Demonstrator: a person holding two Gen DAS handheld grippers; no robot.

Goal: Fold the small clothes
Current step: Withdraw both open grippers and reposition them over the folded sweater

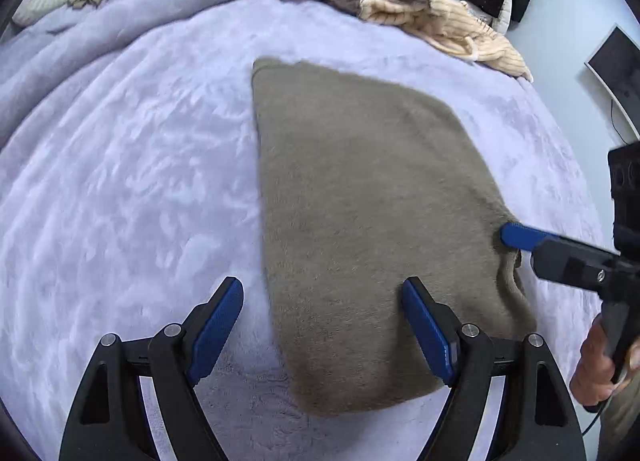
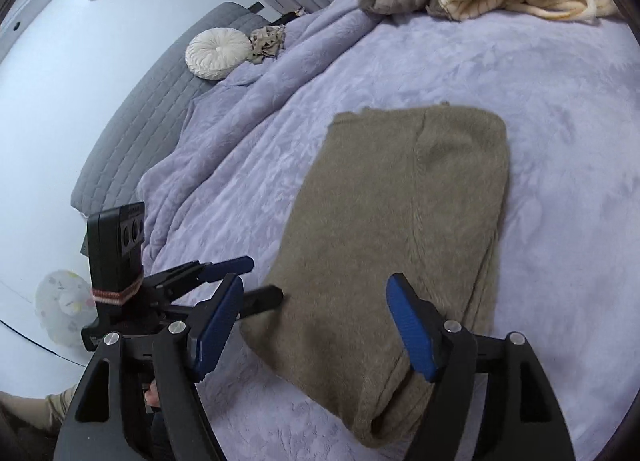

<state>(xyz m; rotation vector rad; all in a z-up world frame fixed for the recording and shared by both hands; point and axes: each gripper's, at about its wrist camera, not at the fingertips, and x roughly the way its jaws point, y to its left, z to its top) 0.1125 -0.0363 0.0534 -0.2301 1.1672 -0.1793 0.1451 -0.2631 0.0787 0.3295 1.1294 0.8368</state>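
Both grippers spread wide, holding nothing: left gripper (image 1: 322, 325) and right gripper (image 2: 315, 315) astride near end of folded taupe fuzzy garment (image 1: 360, 221), flat on lavender blanket (image 1: 140, 181). Risk: grabbing top layer only, unfolding stacked layers; snagging plush blanket.

Soft even cool light, faint shadows; fisheye bending, dark corners.

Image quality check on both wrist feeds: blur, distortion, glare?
Left wrist: strong fisheye bowing of the lilac plush bedspread, dark vignette at the corners, folded taupe fuzzy garment slightly soft, no glare. Right wrist: same barrel distortion, flat bluish light, soft shadow only under the garment's near edge, open right gripper sharp.
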